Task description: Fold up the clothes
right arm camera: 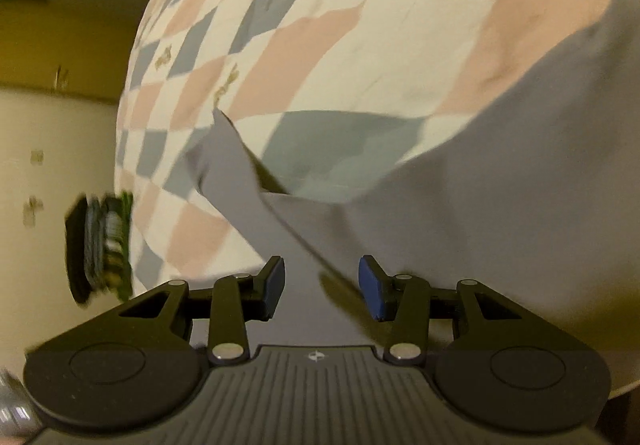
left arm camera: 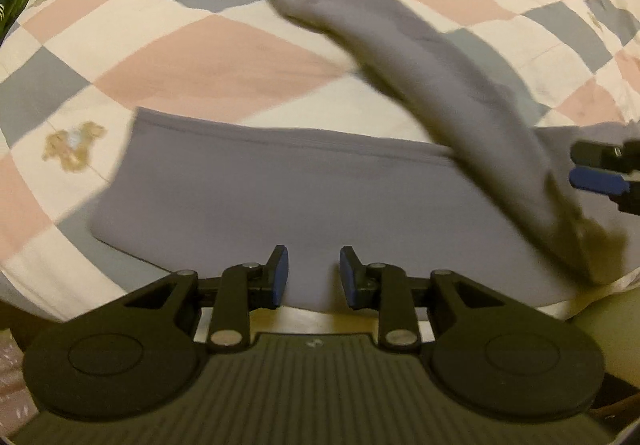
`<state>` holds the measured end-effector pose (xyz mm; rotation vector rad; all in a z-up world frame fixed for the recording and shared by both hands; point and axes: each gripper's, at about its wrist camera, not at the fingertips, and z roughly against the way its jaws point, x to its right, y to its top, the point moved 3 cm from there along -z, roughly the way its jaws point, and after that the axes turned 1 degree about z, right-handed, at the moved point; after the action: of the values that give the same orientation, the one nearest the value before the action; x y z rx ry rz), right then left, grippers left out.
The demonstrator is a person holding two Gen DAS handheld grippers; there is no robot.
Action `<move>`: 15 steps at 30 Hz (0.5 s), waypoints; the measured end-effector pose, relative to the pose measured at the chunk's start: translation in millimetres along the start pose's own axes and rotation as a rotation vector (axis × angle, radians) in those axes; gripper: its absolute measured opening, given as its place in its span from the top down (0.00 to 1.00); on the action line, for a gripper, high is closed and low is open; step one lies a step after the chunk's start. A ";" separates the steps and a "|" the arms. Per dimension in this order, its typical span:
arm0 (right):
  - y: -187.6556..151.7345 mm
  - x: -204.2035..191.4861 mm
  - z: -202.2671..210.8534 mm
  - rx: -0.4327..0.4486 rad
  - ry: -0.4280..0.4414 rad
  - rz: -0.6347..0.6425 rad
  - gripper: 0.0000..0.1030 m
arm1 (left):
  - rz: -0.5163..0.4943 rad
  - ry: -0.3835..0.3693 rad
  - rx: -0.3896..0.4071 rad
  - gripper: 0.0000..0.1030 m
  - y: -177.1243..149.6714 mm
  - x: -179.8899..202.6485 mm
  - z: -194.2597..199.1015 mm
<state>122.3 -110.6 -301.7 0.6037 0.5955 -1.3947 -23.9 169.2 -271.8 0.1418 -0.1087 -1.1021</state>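
Left gripper (left arm camera: 311, 272) apart, empty — right gripper (right arm camera: 322, 287) apart over grey garment (left arm camera: 256, 197).

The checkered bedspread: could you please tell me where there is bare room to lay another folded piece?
Bare checkered bedspread lies beyond the grey garment's hemmed far edge and left of its raised sleeve. It is crowded near the front edge, where the garment spreads before the left gripper, and at the right, where the right gripper hovers.

Bed sheet (left arm camera: 224, 57) w/ pink, grey & cream checks filled most of both views. Cream wall (right arm camera: 52, 149) at left of right-wrist view, dim yellowish light; dark green-edged object (right arm camera: 102, 245) blurred at lower left.
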 end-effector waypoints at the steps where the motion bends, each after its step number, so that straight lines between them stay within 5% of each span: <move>1: -0.9 -3.8 -6.9 0.008 -0.002 -0.013 0.56 | 0.001 -0.003 -0.004 0.76 3.2 -9.4 -0.5; 7: -19.0 -35.7 -45.9 -0.050 -0.060 0.115 0.57 | 0.041 -0.065 -0.029 0.77 36.5 -44.7 -6.6; 13: -50.4 -47.9 -76.0 -0.287 -0.058 0.252 0.60 | 0.025 -0.122 -0.033 0.77 67.7 -37.6 -15.6; 15: -54.5 -45.8 -71.5 -0.284 -0.086 0.265 0.60 | 0.005 -0.138 -0.043 0.77 75.5 -31.2 -17.9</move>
<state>62.2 -32.5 -322.8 0.3767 0.6077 -1.0583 31.4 231.7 -277.3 0.0268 -0.2091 -1.1080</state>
